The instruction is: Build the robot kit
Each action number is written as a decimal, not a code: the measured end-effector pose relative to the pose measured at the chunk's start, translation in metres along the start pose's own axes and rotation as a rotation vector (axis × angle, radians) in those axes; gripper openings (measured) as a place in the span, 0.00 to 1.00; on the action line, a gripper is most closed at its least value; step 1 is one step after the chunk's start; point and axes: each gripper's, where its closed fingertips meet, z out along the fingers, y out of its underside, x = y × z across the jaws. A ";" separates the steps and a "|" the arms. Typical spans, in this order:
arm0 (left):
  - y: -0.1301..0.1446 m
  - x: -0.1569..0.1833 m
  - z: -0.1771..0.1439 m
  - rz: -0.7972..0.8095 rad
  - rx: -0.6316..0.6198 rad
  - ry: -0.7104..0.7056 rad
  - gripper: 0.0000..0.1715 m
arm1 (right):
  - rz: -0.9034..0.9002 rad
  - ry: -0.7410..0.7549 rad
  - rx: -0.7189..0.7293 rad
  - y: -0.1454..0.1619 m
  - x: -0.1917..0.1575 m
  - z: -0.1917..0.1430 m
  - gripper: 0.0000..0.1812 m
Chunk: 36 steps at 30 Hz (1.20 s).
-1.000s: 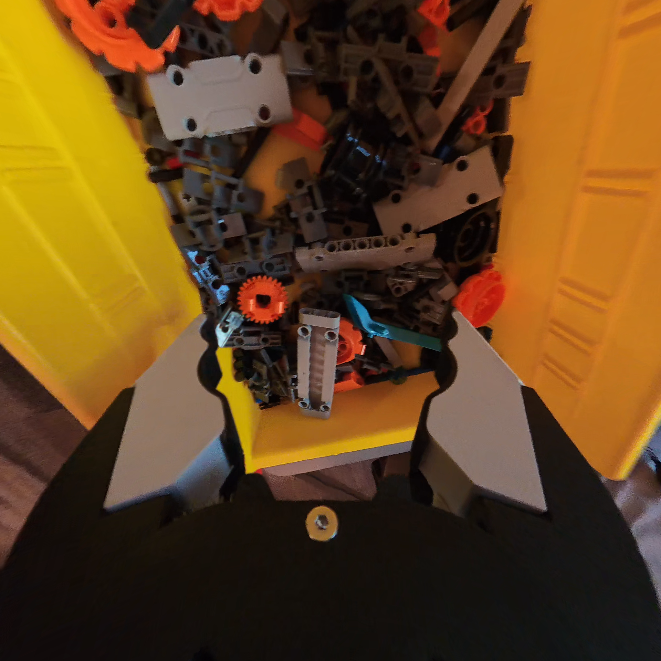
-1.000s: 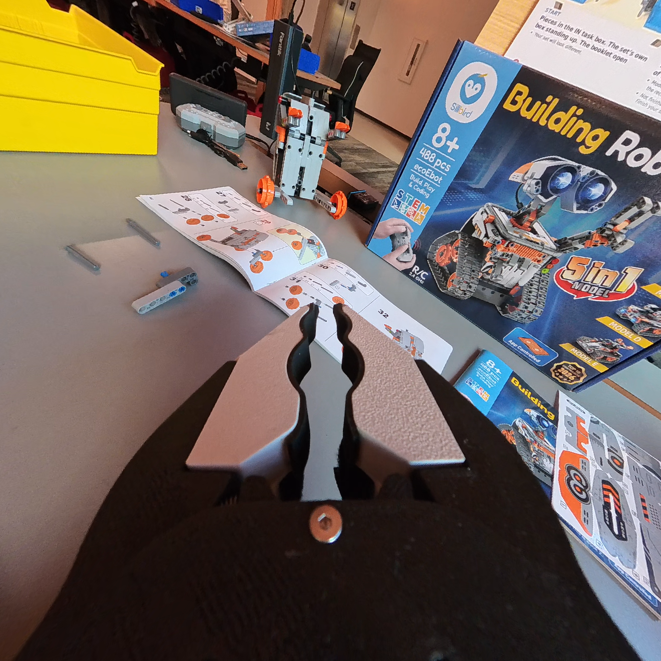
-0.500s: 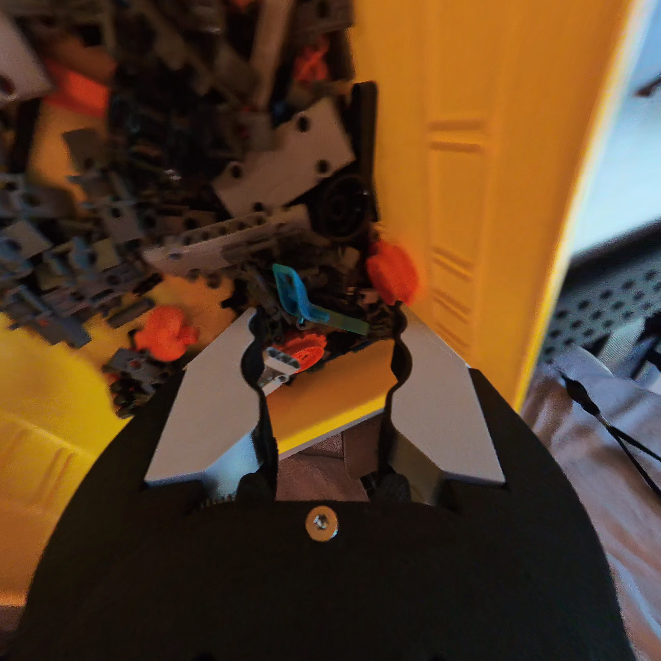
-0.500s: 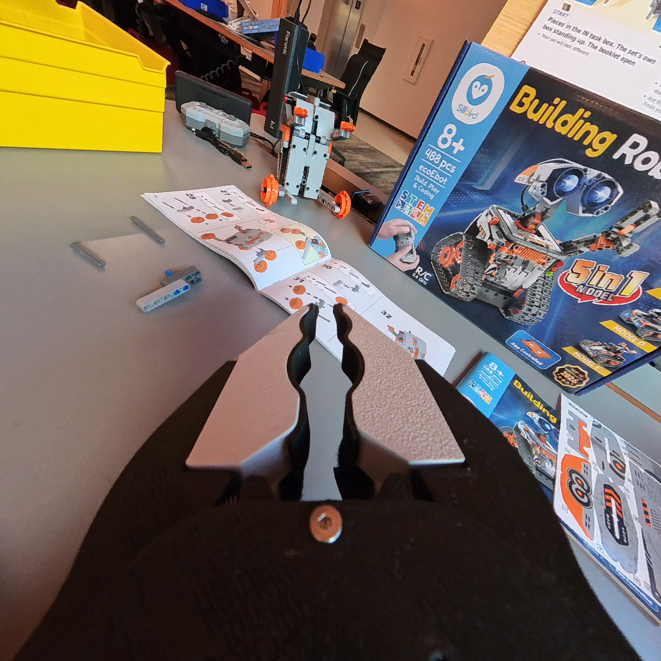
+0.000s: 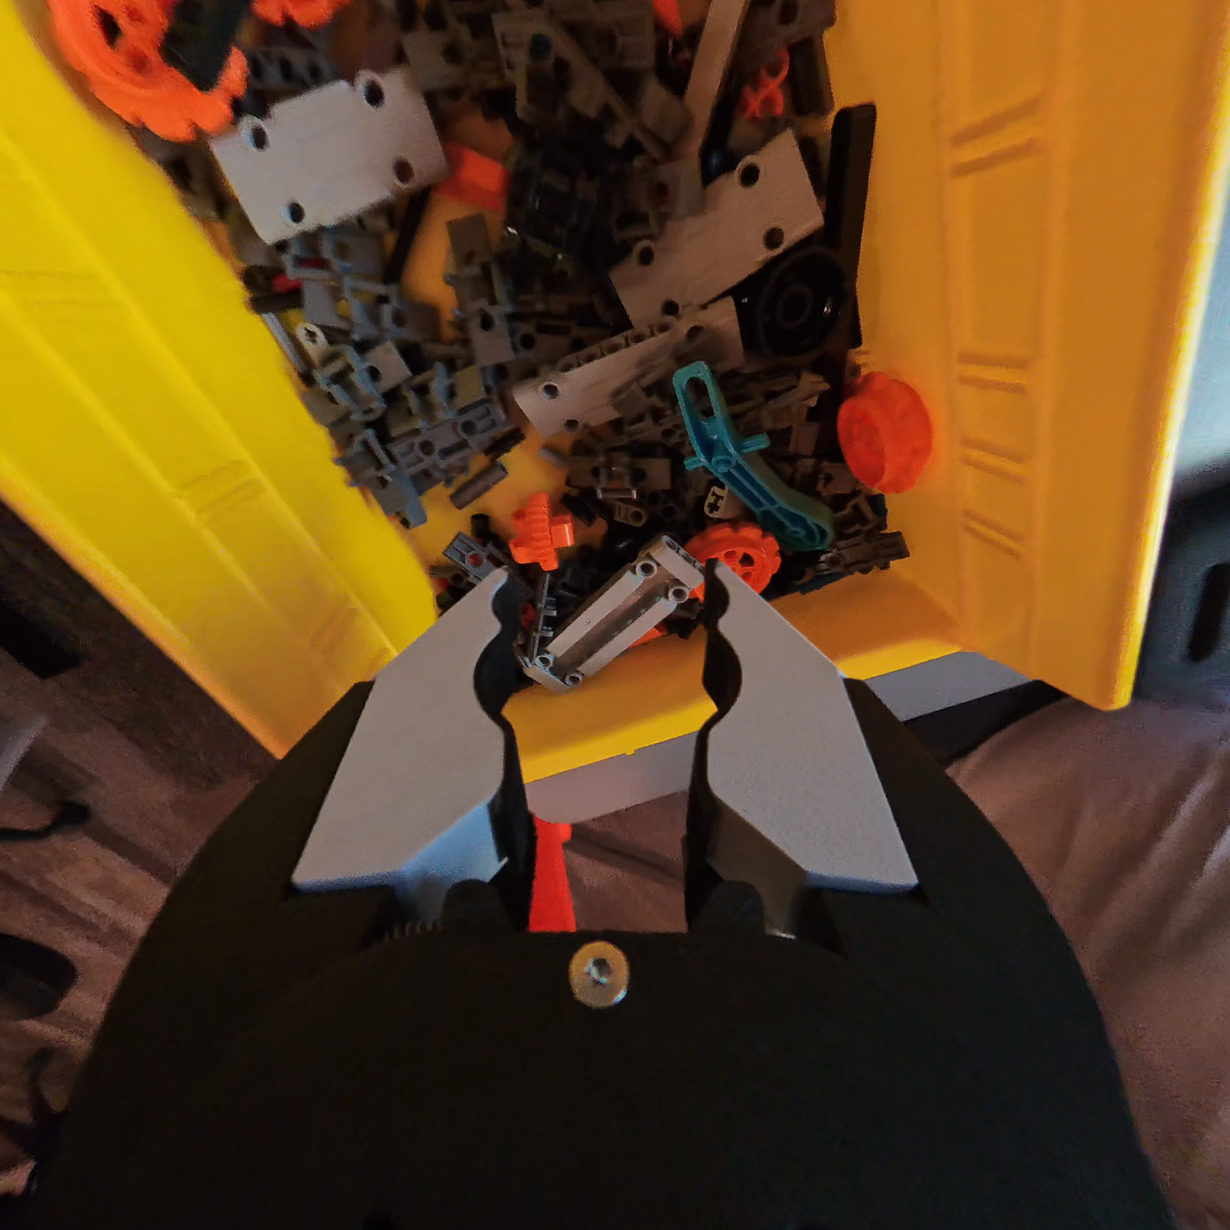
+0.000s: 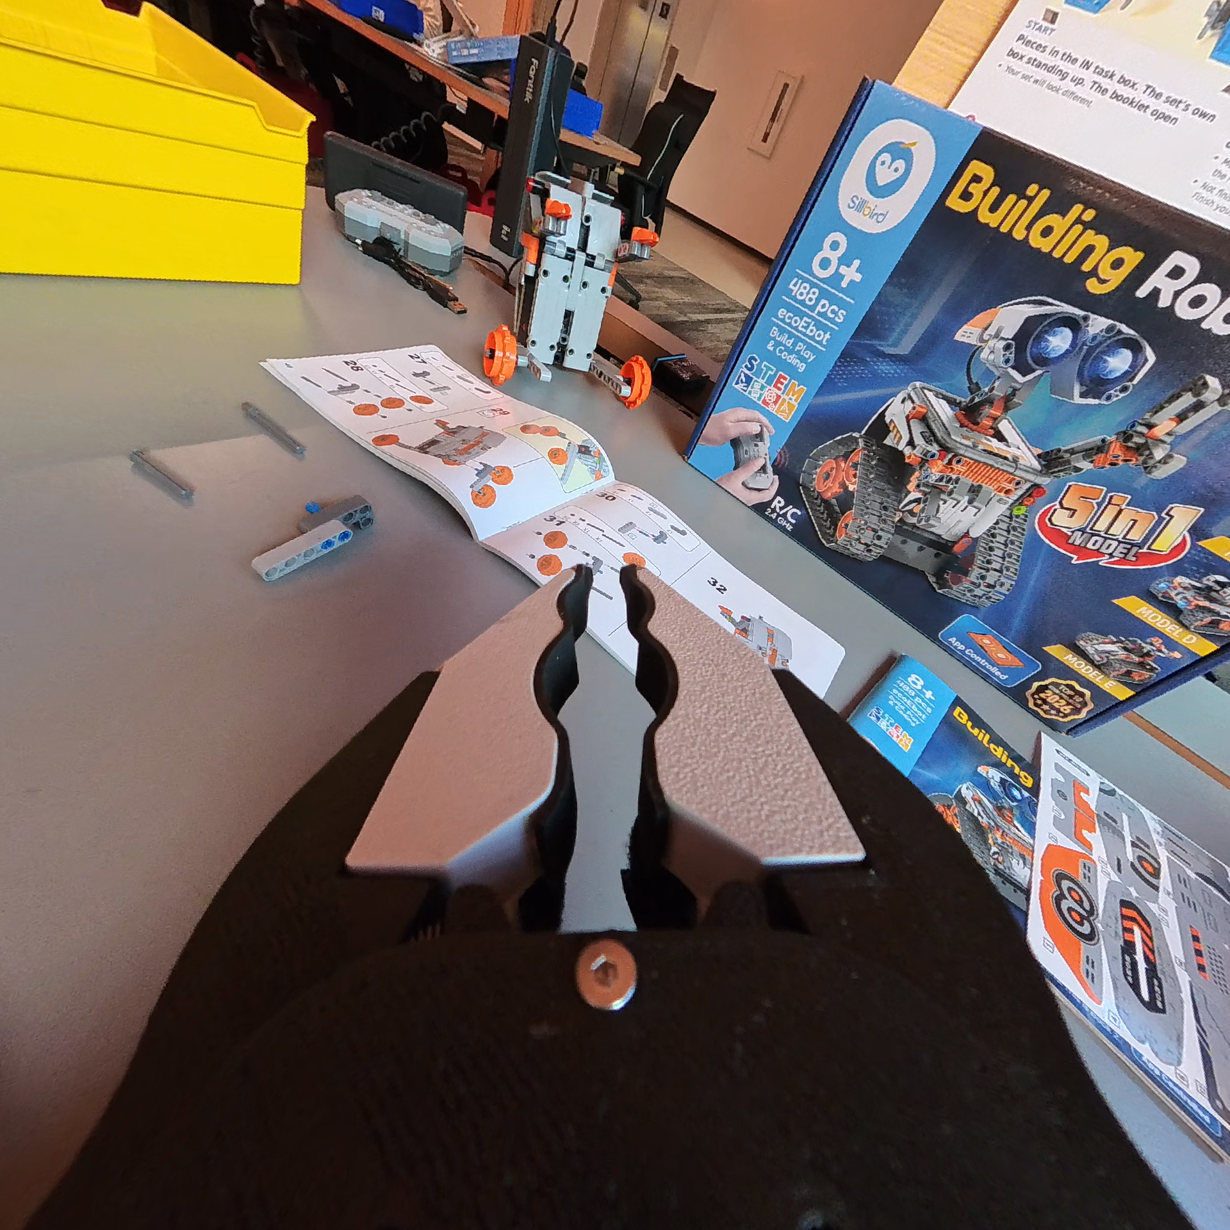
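In the left wrist view, the left gripper [image 5: 606, 586] stands with its jaws spread wide and nothing between them, poised at the near edge of a yellow bin [image 5: 166, 426] full of loose building pieces. Just ahead of the tips, a light grey studded beam [image 5: 615, 615] lies slanted on the bin floor, reaching into the gap between the fingers without being clamped. An orange gear wheel [image 5: 735, 552] sits just beyond the right fingertip, and a small orange toothed piece [image 5: 540, 532] lies ahead of the left tip. Farther ahead and to the right are a teal curved lever [image 5: 739, 466] and an orange round wheel [image 5: 882, 432] against the bin wall. A flat grey plate with holes [image 5: 326, 156] lies far ahead to the left. The picture is somewhat blurred.

In the right wrist view, the right gripper [image 6: 604, 574] hangs above a grey desk [image 6: 133, 665], its jaws drawn close with only a thin slit left and nothing in it. Directly beyond the tips lies an open instruction booklet [image 6: 466, 452]. To the left of the tips rests a small grey beam assembly with blue pins [image 6: 313, 539], and farther left two thin grey axles [image 6: 160, 474] lie apart. Ahead stands a partly built grey and orange model [image 6: 569, 286]. To the right stands a big blue toy box [image 6: 985, 399], with a sticker sheet [image 6: 1131, 918] near the right side.
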 end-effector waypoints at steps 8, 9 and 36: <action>-0.025 -0.025 -0.071 0.040 0.647 -0.170 0.30 | 0.010 0.010 -0.003 0.002 0.002 0.000 0.05; -0.024 -0.025 -0.085 0.037 0.766 -0.175 0.30 | 0.006 0.011 -0.008 0.002 0.002 0.000 0.05; 0.032 0.024 -0.100 0.054 1.610 -0.160 0.45 | -0.147 -0.171 0.077 -0.182 -0.045 0.028 0.10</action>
